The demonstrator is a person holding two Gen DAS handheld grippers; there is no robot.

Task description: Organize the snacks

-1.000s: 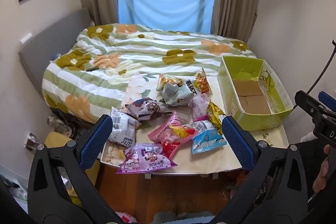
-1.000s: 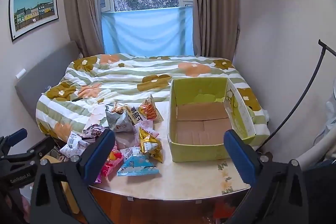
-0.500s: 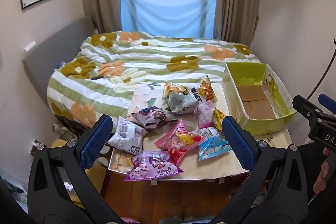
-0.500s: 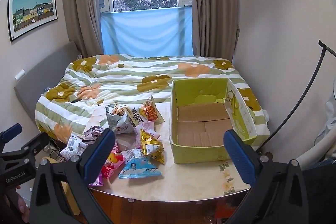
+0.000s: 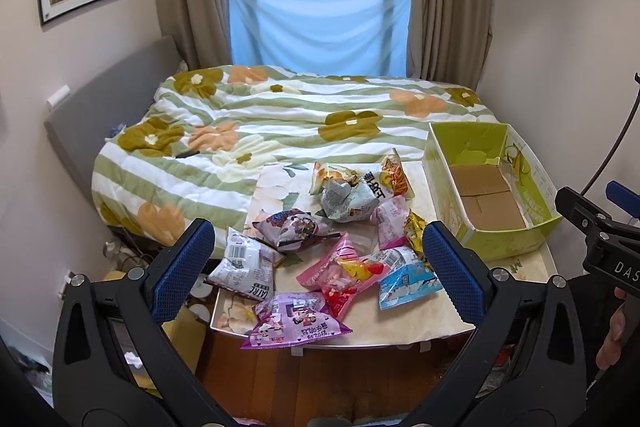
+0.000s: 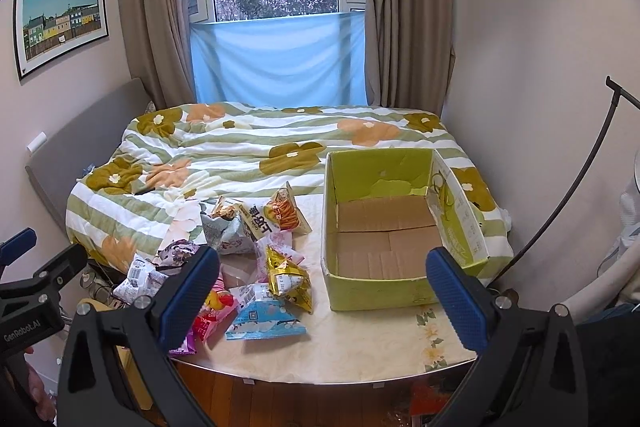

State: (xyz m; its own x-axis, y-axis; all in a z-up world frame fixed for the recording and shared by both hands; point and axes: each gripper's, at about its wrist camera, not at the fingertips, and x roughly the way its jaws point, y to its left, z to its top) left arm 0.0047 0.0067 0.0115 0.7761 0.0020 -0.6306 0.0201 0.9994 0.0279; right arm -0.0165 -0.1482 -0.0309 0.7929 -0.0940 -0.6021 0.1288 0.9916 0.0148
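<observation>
Several snack packets lie in a loose heap on the left half of a cream floral table (image 5: 404, 325). Among them are a purple packet (image 5: 294, 321) at the front edge, a pink one (image 5: 344, 267), a light blue one (image 6: 264, 321), a gold one (image 6: 286, 277) and an orange one (image 6: 286, 213). An empty green cardboard box (image 6: 376, 293) stands on the right side of the table, also seen as the green box (image 5: 504, 243). My left gripper (image 5: 318, 263) hovers open in front of the heap. My right gripper (image 6: 324, 293) hovers open in front of the box. Neither holds anything.
A bed with a green-striped floral quilt (image 5: 280, 131) butts against the far side of the table. Curtains and a window lie beyond it. A wall and a black curved stand (image 6: 568, 187) are to the right. There is wooden floor below the table's front edge.
Both views have shifted slightly, the left one tilting up and showing more of the window. Both grippers stay open and empty, and the snacks and box have not moved.
</observation>
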